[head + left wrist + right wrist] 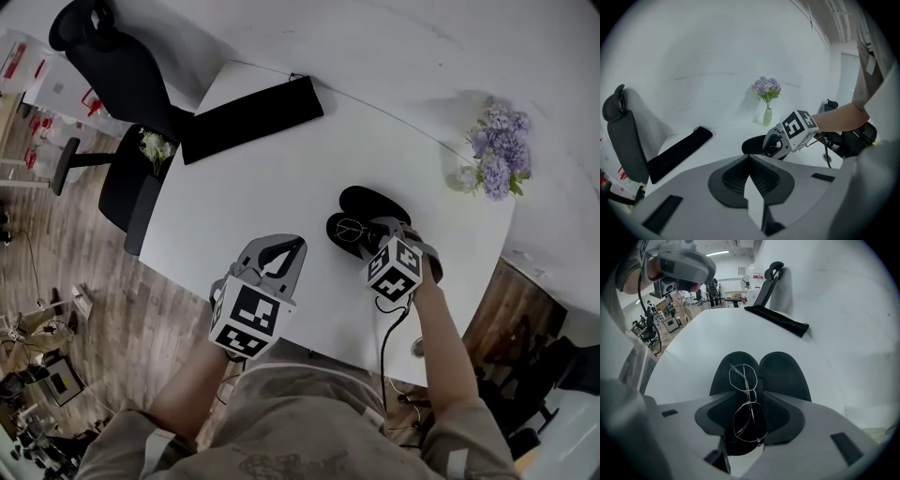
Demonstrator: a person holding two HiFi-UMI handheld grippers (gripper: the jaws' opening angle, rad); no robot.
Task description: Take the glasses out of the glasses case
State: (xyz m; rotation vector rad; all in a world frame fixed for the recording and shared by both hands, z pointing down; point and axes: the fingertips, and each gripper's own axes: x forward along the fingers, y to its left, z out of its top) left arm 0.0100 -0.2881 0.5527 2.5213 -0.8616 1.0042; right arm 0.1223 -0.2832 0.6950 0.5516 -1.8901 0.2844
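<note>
The right tongs (pixel 753 401) stood wide, pressing on nothing, one jaw on each side of the thin wire glasses (pixel 743 377). These lay in one half of the open glasses case (pixel 783 376), close to its hinge. The frame ran lengthwise along the gap, so a closing pinch risked slipping past the wire, squeezing a lens, or bending the bridge. Set too low, the pads might catch the dark shell and drag it along. The left tongs (pixel 750 159) were closed and empty, well apart from the case over the white worktop (pixel 281 178), so nothing steadied the case against sliding or lifting.
</note>
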